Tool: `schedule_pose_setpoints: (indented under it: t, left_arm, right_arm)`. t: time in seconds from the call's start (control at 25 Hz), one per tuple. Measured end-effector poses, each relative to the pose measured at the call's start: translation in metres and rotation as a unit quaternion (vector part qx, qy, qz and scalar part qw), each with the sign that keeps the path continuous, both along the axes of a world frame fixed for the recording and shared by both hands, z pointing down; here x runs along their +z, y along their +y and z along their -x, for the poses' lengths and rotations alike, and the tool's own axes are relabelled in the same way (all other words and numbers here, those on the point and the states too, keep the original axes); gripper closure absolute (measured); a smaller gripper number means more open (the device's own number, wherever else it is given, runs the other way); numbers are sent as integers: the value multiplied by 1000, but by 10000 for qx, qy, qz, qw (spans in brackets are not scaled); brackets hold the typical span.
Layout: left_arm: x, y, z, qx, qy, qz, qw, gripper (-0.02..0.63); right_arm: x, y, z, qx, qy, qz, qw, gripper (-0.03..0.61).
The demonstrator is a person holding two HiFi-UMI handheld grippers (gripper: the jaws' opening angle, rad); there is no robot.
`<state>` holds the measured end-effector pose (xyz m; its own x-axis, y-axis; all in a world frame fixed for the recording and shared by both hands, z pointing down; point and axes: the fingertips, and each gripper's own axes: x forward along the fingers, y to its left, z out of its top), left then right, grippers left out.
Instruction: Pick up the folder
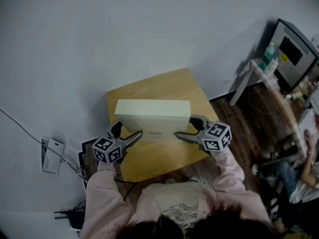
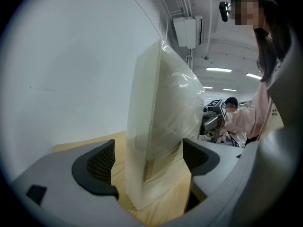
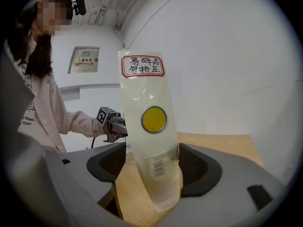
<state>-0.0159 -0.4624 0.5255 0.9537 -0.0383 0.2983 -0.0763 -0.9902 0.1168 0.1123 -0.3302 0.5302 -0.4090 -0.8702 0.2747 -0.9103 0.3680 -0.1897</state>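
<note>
1. The folder (image 1: 152, 116) is standing on the desk (image 1: 149, 161), not yet lifted.
2. The left hand-held gripper (image 1: 128, 132) is gaping wide around one folder end.
3. The right hand-held gripper (image 1: 185, 127) is seemingly pinching the other end.

I see my left gripper's (image 2: 149, 162) fingers (image 2: 97, 167) spread apart around the folder (image 2: 161, 108), which stands upright in clear wrap on the wooden surface (image 2: 163, 200).
</note>
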Motion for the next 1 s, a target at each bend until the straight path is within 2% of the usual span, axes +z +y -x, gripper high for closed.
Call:
schedule_pose_setpoints:
  t: [0.12,0.24,0.44,1.0]
  left_arm:
    - [1,6,-4,192,59,91,9998,166]
    - [2,12,-6,328,152,224,9991,213]
    - [1,12,-5,322,196,205,9991,219]
    - [0,11,-6,231,181,185,9994,225]
  right_arm:
    - [1,-1,3,-85,44,8,10000,229]
    - [3,-2,3,-59,135,-17,9999,238]
    - [4,-2,3,-97,295,-49,9995,253]
    - [4,-3,2,-61,274,-139,9995,261]
